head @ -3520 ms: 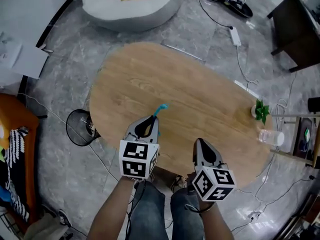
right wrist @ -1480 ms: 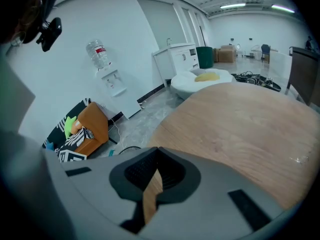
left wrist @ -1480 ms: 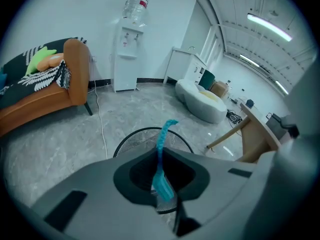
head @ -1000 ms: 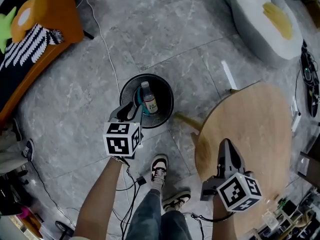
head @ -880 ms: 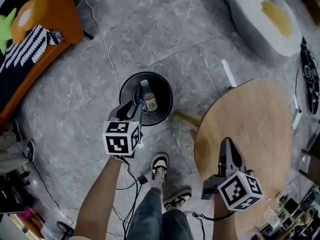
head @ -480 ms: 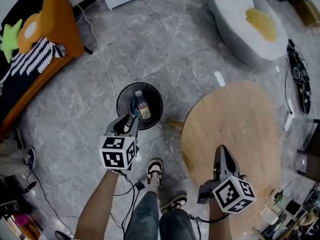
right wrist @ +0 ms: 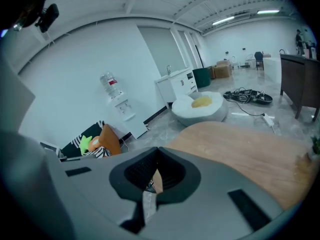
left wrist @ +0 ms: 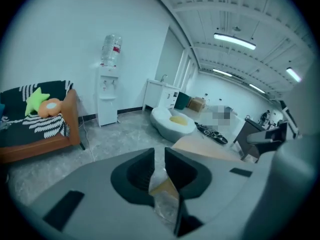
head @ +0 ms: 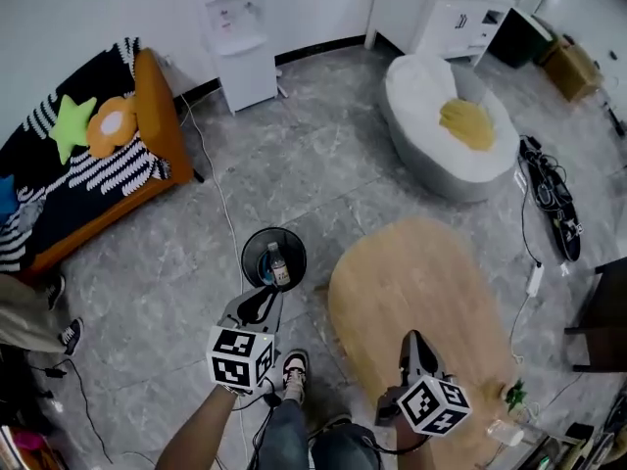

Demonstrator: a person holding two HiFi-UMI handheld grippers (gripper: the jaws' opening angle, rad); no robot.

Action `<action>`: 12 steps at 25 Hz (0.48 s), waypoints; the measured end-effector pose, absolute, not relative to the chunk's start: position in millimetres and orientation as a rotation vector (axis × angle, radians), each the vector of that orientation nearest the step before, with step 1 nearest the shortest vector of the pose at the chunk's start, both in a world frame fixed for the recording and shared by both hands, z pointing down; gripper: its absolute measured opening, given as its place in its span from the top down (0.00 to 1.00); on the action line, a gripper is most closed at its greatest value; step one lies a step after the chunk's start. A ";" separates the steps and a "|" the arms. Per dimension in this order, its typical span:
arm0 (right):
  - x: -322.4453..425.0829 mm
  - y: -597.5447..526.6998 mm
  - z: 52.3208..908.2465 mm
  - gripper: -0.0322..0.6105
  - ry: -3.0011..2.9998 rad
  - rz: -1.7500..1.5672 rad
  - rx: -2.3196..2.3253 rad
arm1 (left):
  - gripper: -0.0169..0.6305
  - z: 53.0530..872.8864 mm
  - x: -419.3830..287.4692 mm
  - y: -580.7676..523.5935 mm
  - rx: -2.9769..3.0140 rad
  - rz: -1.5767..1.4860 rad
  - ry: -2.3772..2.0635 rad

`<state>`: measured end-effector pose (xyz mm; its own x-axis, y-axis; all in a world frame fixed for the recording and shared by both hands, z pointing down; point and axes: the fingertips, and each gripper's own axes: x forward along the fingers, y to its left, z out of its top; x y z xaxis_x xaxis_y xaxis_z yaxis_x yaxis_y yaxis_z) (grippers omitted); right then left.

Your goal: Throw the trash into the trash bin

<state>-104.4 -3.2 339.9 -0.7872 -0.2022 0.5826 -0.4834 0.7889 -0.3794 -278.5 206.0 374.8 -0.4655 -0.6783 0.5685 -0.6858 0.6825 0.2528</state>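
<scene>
On the grey floor (head: 323,164), just left of the table:

- Trash bin (head: 245,253): round, dark, open at the top. Holds one clear bottle (head: 278,264) with a label, cap upward. A speck of blue beside the bottle may be the thrown trash, but it is too small to be sure.
- Left gripper (head: 269,297): sits just below the bin's near rim in the head view and points toward it. Its jaws are nearly together with a slim gap left, and they have just been closing. Nothing is between them; floor and table edge show through the gap.
- Right gripper (head: 411,337): over the near part of the table, well apart from the bin. Its jaw tips meet and nothing is held.
- Table (head: 411,282): oval wooden top, with a small green plant (head: 514,395) at its near right edge.
- Shoe (head: 292,368): the person's, on the floor between the two grippers.
- Sofa (head: 162,130): orange, against the left wall. Carries a striped throw, a green star cushion (head: 72,125) and an orange cushion.
- Water dispenser (head: 240,42): white, against the far wall.
- Beanbag (head: 431,155): pale and round, beyond the table, with a yellow cushion (head: 466,123) on top.
- Cabinet (head: 441,13): white, against the far wall.
- Cables (head: 551,199): a dark tangle on the floor to the right of the beanbag.
</scene>
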 end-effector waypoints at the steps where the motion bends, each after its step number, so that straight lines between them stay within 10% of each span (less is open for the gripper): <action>1: -98.7 -2.8 324.5 0.95 -2.474 0.705 0.500 | 0.89 350.9 -269.7 205.3 1.068 0.014 -2.256; 12: -8.2 -8.8 135.8 0.95 -2.754 0.543 0.442 | 0.98 128.8 -156.3 252.5 1.020 -0.203 -2.475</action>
<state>-8.2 -8.8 135.8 -0.9082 -0.2384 0.3441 -0.3512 0.8813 -0.3161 -156.3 252.5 128.8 -0.6237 -0.6980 0.3519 -0.6312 0.7153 0.3000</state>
